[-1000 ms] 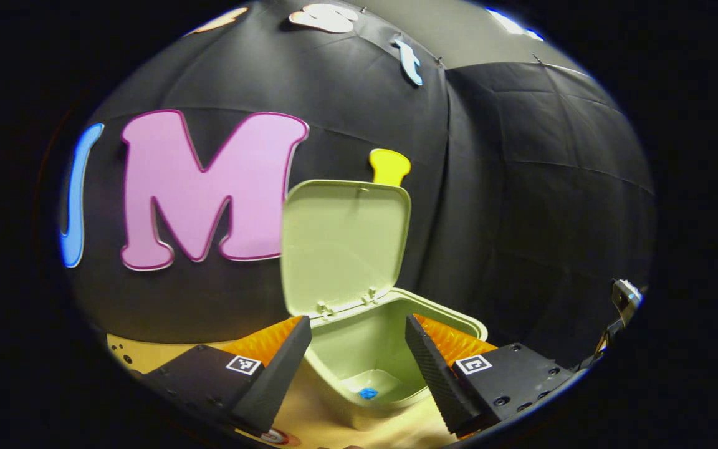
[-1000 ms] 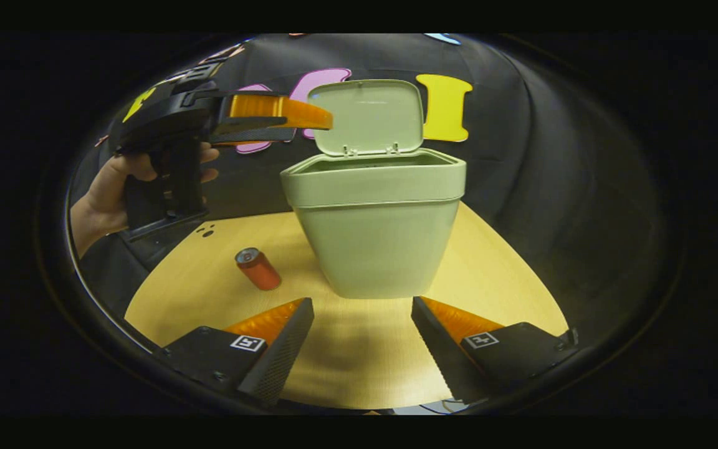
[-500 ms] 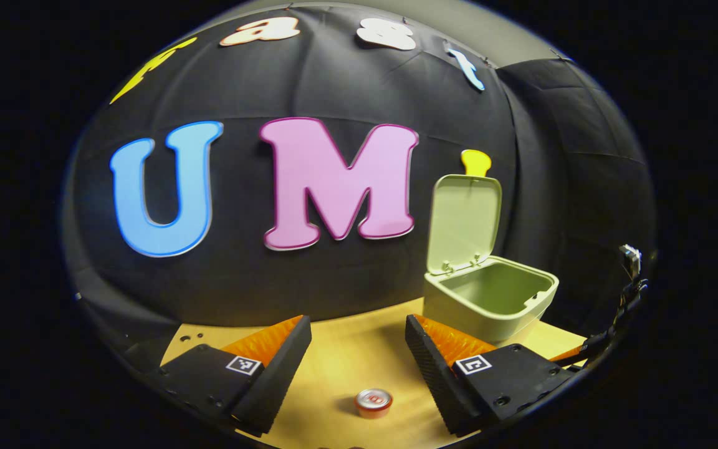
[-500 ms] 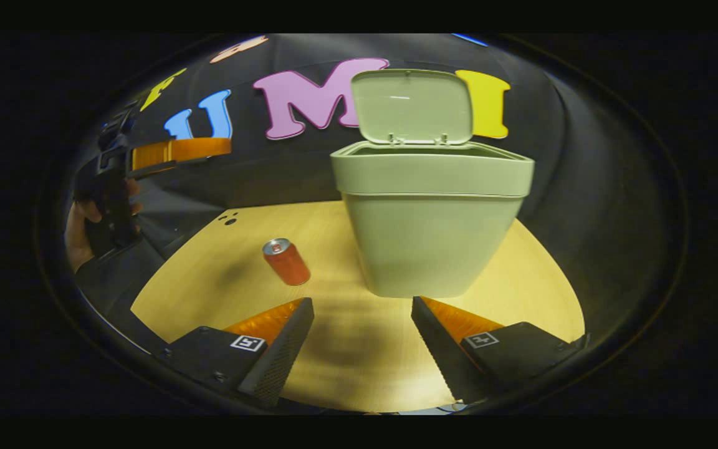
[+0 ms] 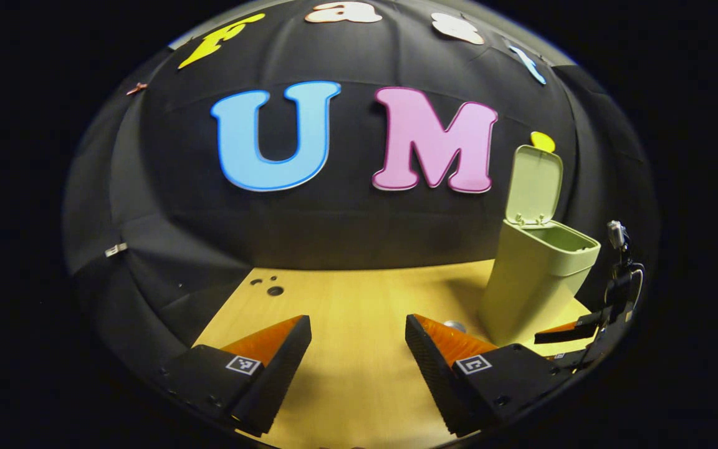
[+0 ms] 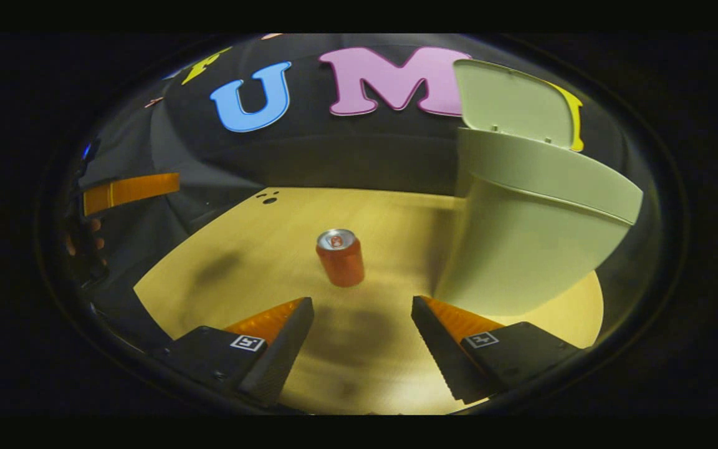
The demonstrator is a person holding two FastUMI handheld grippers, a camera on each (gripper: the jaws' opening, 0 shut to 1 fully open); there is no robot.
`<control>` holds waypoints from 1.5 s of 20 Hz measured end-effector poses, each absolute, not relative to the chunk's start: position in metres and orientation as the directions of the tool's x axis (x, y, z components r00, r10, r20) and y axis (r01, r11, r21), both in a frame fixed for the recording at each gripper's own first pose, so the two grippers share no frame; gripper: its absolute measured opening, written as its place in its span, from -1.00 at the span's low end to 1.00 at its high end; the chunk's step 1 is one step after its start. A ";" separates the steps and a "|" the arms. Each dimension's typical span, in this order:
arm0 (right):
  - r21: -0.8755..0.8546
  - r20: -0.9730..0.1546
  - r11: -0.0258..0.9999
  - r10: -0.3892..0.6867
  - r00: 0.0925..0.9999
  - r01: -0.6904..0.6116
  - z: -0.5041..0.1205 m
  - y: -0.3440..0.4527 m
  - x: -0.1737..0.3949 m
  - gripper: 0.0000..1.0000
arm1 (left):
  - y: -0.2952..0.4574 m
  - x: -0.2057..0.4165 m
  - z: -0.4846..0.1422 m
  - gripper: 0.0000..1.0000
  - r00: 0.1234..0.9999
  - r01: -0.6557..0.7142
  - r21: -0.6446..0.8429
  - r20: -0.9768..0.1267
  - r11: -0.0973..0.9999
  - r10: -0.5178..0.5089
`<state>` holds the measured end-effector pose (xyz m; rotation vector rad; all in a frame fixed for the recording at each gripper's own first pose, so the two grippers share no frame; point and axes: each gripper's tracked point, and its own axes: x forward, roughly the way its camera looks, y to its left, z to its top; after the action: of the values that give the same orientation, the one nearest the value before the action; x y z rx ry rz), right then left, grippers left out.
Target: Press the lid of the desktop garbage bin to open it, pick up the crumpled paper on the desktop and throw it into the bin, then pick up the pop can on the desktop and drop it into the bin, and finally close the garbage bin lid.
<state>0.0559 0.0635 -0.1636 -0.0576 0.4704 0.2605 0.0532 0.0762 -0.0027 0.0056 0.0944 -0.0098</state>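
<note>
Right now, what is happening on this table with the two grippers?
A person holds a gripper in each hand at a light wooden table. The pale green plastic garbage bin stands with its hinged lid up. A red pop can stands upright on the table, left of the bin in the right gripper view. The right gripper is open, empty and pointed at the can, not touching it. The left gripper is open and empty too, over bare table.

in the left gripper view the pop can (image 5: 455, 325) is mostly hidden behind the left gripper's (image 5: 358, 355) finger.
</note>
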 end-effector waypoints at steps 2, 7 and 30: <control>-0.004 -0.466 0.959 0.249 0.849 -0.284 -0.170 0.077 0.067 0.99 | 0.095 0.042 -0.015 0.95 0.992 -0.034 -0.012 -0.123 0.999 0.033; -0.014 -0.493 0.951 0.263 0.830 -0.309 -0.186 0.100 0.099 0.99 | 0.129 0.018 -0.032 0.95 0.980 -0.119 -0.043 -0.164 0.992 0.111; -0.045 -0.500 0.968 0.190 0.845 -0.245 -0.226 0.123 0.198 0.68 | 0.173 -0.033 -0.099 0.95 0.897 -0.307 -0.058 -0.350 0.950 0.269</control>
<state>0.1983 0.1231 -0.2260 -0.1086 0.5163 0.2303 -0.0330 0.1728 -0.0985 -0.1126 0.3459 0.2993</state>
